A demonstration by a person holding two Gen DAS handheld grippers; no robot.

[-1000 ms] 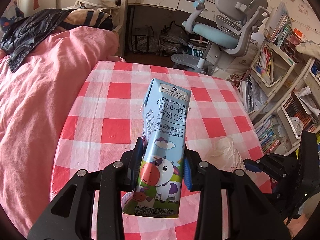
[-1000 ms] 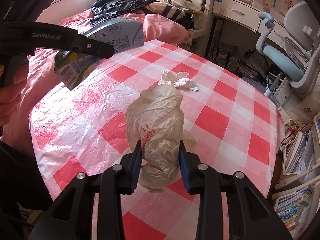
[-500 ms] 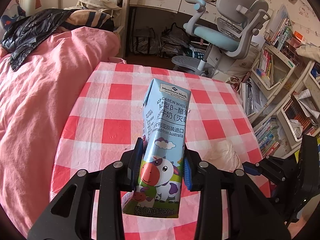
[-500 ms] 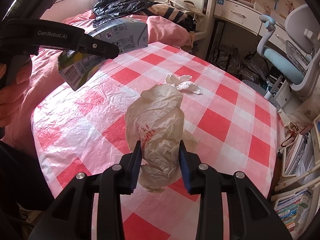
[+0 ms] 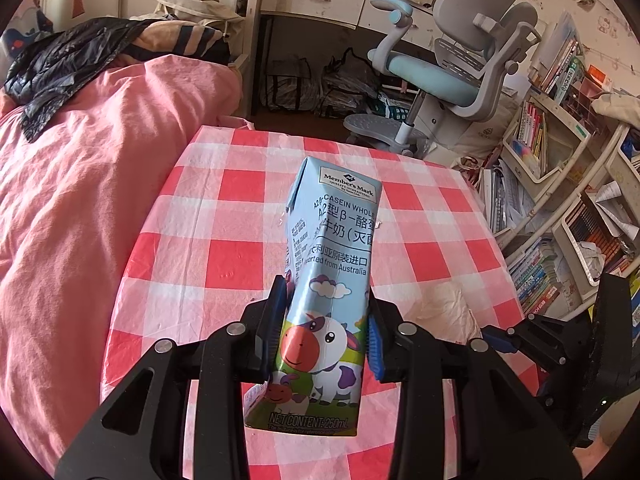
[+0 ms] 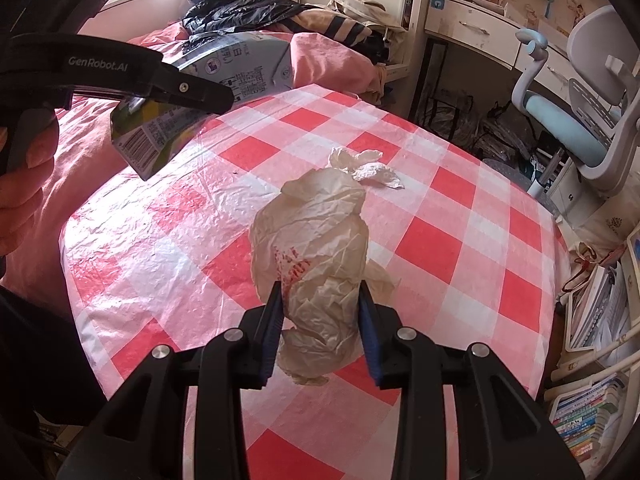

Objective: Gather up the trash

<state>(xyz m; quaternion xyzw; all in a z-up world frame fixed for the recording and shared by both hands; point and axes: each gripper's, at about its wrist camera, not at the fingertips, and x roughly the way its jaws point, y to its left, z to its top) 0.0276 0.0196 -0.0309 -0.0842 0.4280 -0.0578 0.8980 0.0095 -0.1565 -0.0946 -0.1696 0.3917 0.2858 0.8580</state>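
Above the checked surface point(image 6: 440, 248), I hold both pieces of trash clear of the cloth: my left gripper point(image 5: 326, 328) has its fingers clamped on the lower half of the milk carton point(image 5: 328, 280), and my right gripper point(image 6: 320, 320) has its fingers pinched around the crumpled paper wrapper point(image 6: 316, 256). A white tissue point(image 6: 368, 166) lies uncollected beyond. I judge the wrapper could slide free, since soft paper compresses; the carton, gripped low, could pivot and tip.
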